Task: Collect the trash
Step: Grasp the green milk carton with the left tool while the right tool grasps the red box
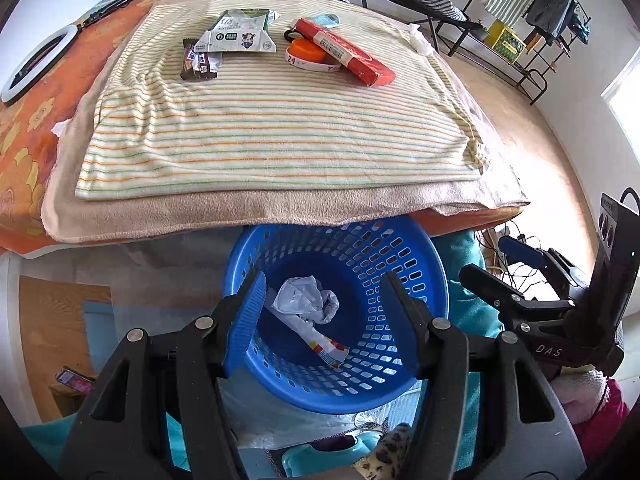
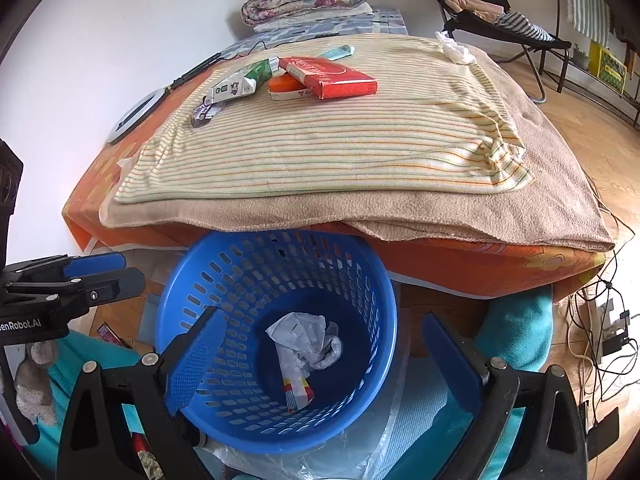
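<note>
A blue perforated basket [image 1: 400,264] [image 2: 224,280] stands on the floor against the bed's edge. In it lie a crumpled white paper [image 1: 304,300] [image 2: 304,336] and a red-and-yellow wrapper [image 1: 330,350] [image 2: 298,394]. My left gripper [image 1: 323,284] hangs open over the basket, with nothing between its pads. My right gripper [image 2: 320,316] is open wide above it, also empty. On the striped towel [image 1: 280,128] [image 2: 340,140] lie a red box [image 1: 344,50] [image 2: 332,76], a flattened milk carton [image 1: 236,34] [image 2: 236,82], a chocolate wrapper [image 1: 198,62] [image 2: 202,112] and an orange lid [image 1: 306,52] [image 2: 282,86].
A white tissue [image 1: 420,40] [image 2: 454,50] sits at the towel's far right corner. A ring light [image 1: 36,64] lies on the bed's left side. A folding chair [image 2: 500,12] and a clothes rack [image 1: 532,20] stand beyond the bed. Cables and a power strip [image 2: 600,320] lie on the floor.
</note>
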